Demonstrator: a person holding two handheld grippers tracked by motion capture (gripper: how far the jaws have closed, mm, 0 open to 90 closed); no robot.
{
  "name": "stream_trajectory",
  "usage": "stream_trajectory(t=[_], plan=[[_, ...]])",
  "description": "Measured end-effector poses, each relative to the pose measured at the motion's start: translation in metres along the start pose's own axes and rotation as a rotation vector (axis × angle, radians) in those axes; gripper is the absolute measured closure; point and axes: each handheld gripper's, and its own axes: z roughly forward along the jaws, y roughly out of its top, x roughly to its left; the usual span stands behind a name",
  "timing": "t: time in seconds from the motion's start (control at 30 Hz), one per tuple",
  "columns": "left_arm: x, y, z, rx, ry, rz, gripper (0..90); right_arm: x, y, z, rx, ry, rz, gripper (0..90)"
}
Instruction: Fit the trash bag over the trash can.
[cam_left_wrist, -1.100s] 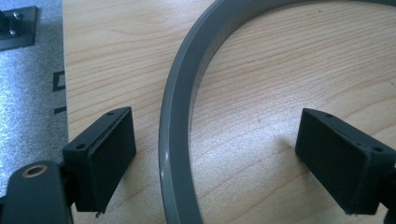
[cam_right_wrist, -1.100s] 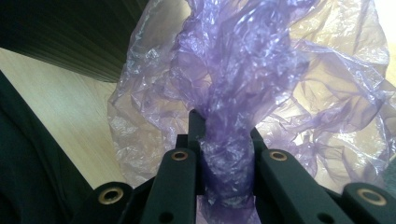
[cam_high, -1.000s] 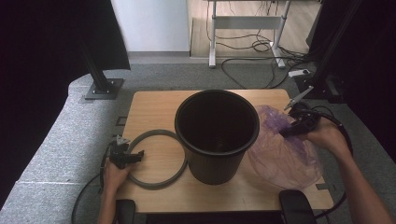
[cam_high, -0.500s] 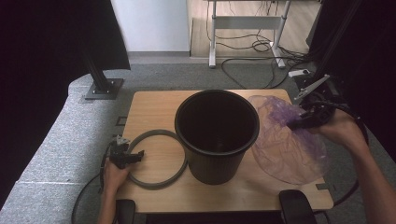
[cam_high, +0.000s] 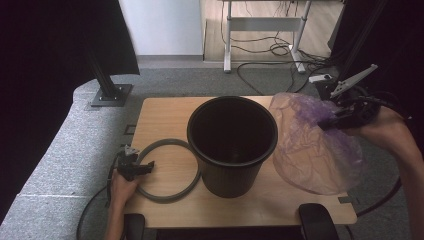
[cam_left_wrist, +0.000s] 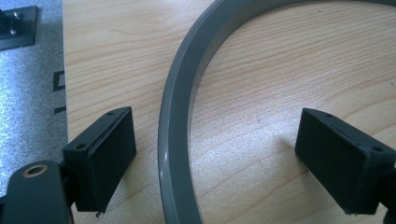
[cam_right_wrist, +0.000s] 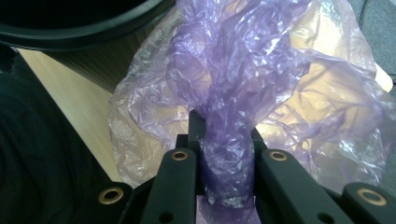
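A black bin stands upright in the middle of the wooden table. A thin purple plastic bag hangs puffed up to the right of the bin, lifted off the table, with my right gripper shut on a bunched fold of the bag. The bin's rim shows at the top left of the right gripper view. A grey ring lies flat on the table left of the bin. My left gripper rests at the ring's left side, open, its jaws straddling the ring's band without touching it.
The table's left edge borders a grey padded surface. Cables and a desk frame stand on the floor beyond the table. Two black pads sit at the table's near edge.
My right gripper has risen and moved back with the purple bag, which now hangs inflated off the table. The left gripper has stayed at the ring.
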Motion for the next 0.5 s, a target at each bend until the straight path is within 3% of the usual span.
stream_trajectory(t=[0.5], plan=[[-0.001,0.000,0.000,0.000,-0.001,0.001,12.3,0.007,0.008,-0.053,-0.029,-0.023,-0.022,80.6]])
